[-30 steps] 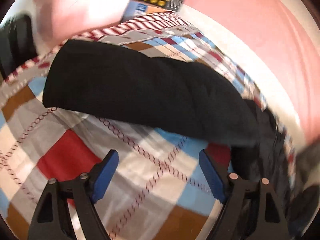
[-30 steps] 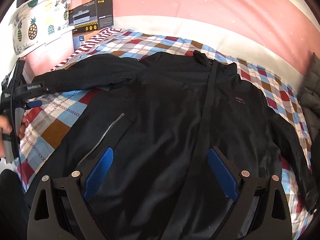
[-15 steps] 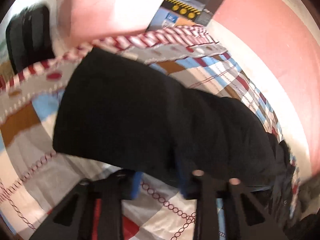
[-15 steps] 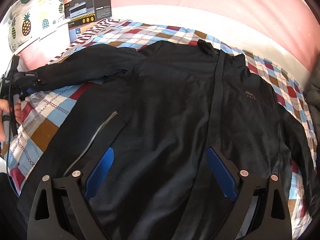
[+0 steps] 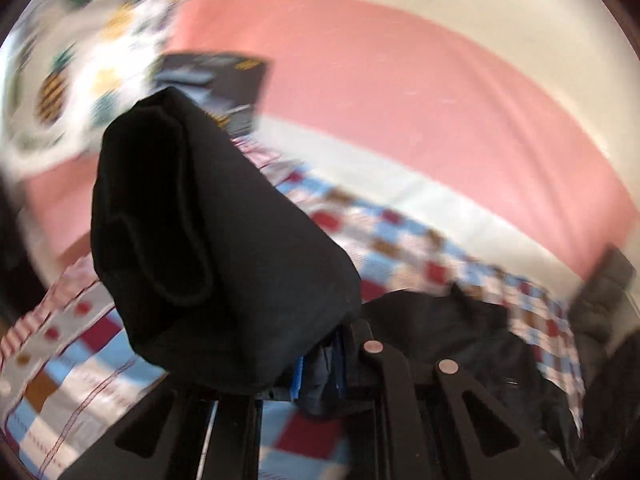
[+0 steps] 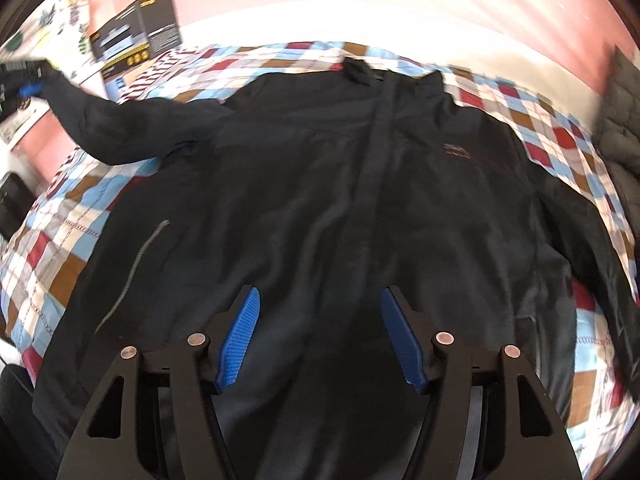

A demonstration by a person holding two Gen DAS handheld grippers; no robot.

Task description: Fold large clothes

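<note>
A large black jacket (image 6: 320, 180) lies face up and spread out on a checked quilt (image 6: 60, 260). Its left sleeve (image 6: 120, 128) is raised off the quilt toward the upper left. My left gripper (image 5: 320, 364) is closing on the end of that sleeve (image 5: 224, 240), and dark fabric is pinched between its blue pads. The cuff stands up in front of the left wrist camera. My right gripper (image 6: 320, 340) hovers over the jacket's lower front beside the zip strip. Its jaws are closing but still stand apart, with nothing pressed between the pads.
A black and yellow box (image 6: 136, 40) stands at the head of the bed beside a pineapple-print pillow (image 5: 60, 80). A grey quilted garment (image 6: 620, 128) lies at the right edge. A pink wall (image 5: 400, 100) runs behind the bed.
My left gripper shut on the sleeve end and lifted it off the quilt. My right gripper's jaws narrowed and it moved in closer over the jacket's front.
</note>
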